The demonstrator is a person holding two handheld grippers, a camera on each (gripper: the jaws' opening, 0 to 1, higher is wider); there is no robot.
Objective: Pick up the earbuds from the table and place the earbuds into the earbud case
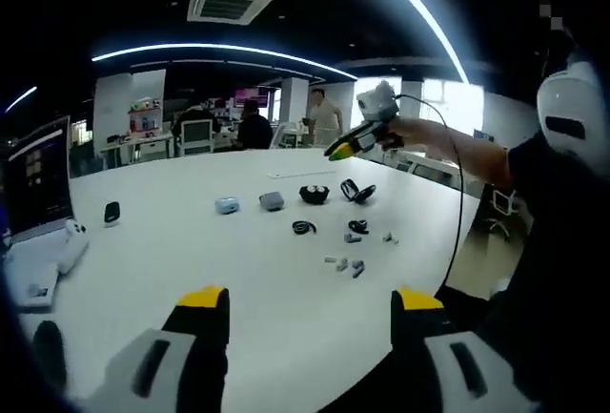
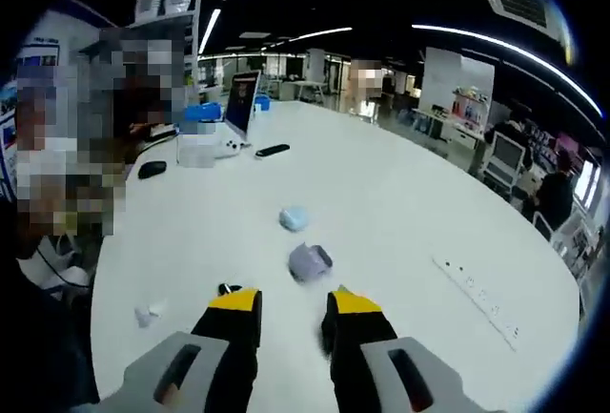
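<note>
White table (image 1: pixel 191 270), scattered earbuds (image 1: pixel 343 264), cases (several) (image 1: pixel 272 201), laptop (image 1: pixel 38 179)

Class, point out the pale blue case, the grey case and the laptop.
pale blue case (image 1: pixel 227 205), left gripper view, centre of its lid.
grey case (image 1: pixel 272 200), left gripper view, middle of its top.
laptop (image 1: pixel 38 179), left gripper view, its screen.

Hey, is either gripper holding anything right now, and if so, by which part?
Nothing is held. The left gripper is open over bare table. The right gripper has a narrow, empty gap, raised above the earbuds.
</note>
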